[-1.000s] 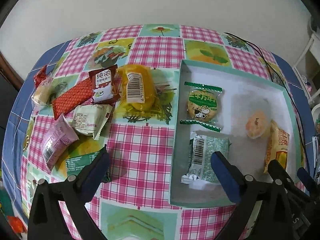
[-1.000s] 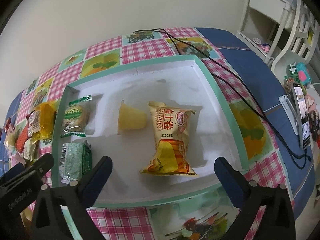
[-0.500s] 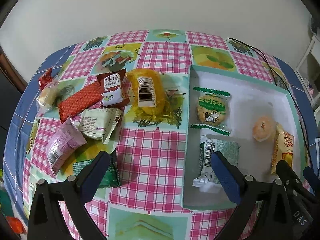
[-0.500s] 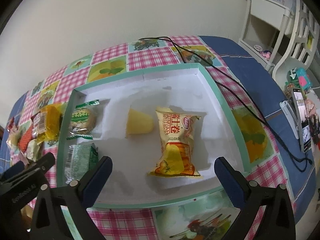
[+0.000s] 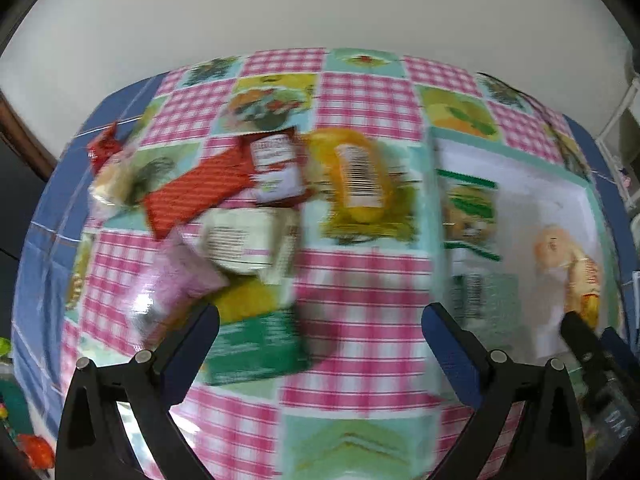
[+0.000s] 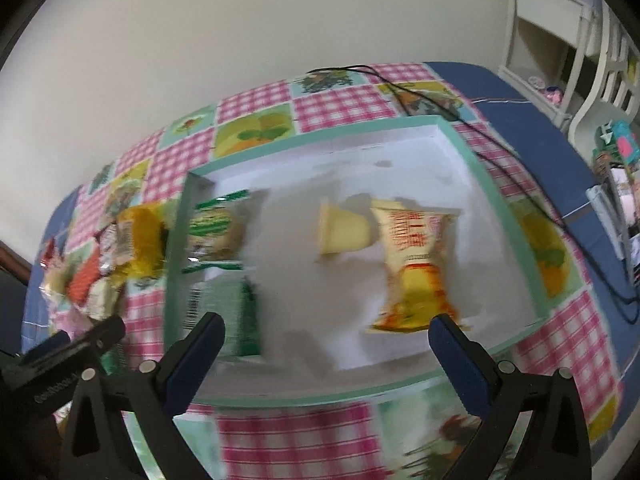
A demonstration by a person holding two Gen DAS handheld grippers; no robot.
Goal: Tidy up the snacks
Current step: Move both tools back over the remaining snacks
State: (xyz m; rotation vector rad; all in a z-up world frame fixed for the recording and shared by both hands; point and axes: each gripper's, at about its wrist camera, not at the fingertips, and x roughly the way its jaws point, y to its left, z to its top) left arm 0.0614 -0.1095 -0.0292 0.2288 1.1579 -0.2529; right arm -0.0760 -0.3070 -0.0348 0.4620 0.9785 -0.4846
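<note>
While the wide left tool (image 5: 320,334) faces loose snacks (image 5: 240,216), the wide right tool (image 6: 326,342) shows the tray (image 6: 516,228).

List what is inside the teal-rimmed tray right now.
Inside the tray: round green-wrapped biscuit, green packet, yellow jelly cup, yellow bag. Whatever lies beneath the packets is hidden.

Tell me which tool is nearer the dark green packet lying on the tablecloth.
Left. The left tool hangs right over the dark green packet; the right tool is over the tray, well aside.
</note>
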